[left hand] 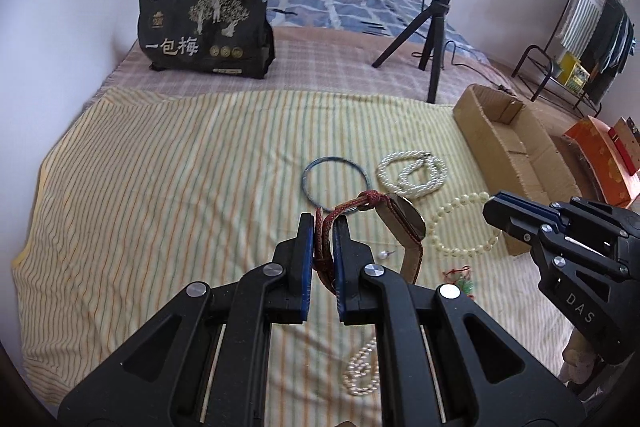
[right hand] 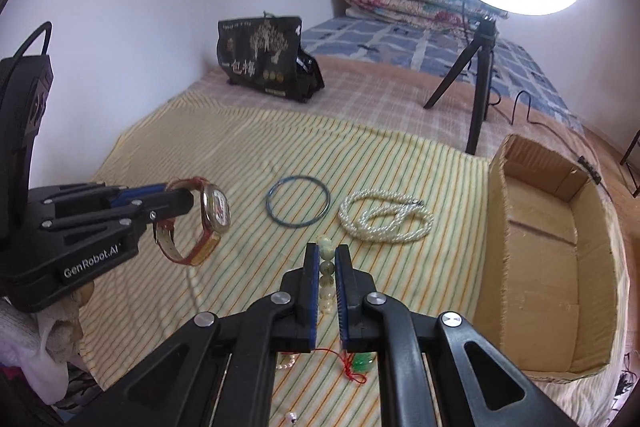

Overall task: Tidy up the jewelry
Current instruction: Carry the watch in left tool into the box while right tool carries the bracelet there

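Bangle [right hand: 298, 202] at frame centre, pearl necklace [right hand: 386, 217] just right of it, cardboard box [right hand: 552, 259] at right edge, bag [right hand: 266, 61] behind, upper centre.

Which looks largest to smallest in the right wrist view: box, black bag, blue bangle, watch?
1. box, though it is nearest to the camera
2. black bag, though it lies farthest
3 and 4. blue bangle and watch look alike; the watch hangs nearer, in the left gripper.
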A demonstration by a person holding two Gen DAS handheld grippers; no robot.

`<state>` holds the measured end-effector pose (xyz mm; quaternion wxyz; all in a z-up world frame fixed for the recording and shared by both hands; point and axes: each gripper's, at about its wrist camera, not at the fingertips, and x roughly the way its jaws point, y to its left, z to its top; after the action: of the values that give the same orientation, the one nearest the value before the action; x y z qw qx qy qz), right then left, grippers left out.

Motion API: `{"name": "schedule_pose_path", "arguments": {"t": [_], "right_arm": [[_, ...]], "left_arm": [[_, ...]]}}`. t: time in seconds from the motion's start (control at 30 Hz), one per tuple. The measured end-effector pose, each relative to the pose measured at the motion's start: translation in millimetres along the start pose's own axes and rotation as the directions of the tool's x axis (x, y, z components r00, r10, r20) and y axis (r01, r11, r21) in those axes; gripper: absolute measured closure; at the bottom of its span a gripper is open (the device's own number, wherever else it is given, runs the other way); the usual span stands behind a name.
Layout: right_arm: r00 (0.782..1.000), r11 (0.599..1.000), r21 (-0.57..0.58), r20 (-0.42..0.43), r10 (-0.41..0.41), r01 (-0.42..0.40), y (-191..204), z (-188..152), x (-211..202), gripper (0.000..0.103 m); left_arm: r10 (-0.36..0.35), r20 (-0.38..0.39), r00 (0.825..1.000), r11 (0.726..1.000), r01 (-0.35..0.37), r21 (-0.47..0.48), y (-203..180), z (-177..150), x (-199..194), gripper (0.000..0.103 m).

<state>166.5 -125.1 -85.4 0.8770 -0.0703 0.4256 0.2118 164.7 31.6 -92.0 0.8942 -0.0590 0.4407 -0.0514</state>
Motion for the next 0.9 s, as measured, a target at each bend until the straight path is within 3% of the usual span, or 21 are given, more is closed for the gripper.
{"name": "schedule_pose_path", "arguments": {"t": [0.3,0.53,0.9], "right_arm": [[0.996,0.995,0.086,0.061,-0.066,0.06,-51.1,11.4,-27.5,0.098],[0.986,0.973,0.195,0.092,-0.14,0.12,-113.3,13.4,-49.7,0.098],[0.979,0.942,0.294,0.067,-0.19,0.162,-184.7,11.5,-48.3,0.098]], "left_arm": [[-0.073,0.019,0.997,0.997,0.073,0.03,-41.5,8.1,-8.3,0.096],[-0.127,0.017,0.992,0.99,0.126,0.068,-83.9,12.4,-5.5,0.096],[-0.199,-0.004,0.98,0.975,0.198,0.104,-148.4,17.4,9.5,0.096]]}}
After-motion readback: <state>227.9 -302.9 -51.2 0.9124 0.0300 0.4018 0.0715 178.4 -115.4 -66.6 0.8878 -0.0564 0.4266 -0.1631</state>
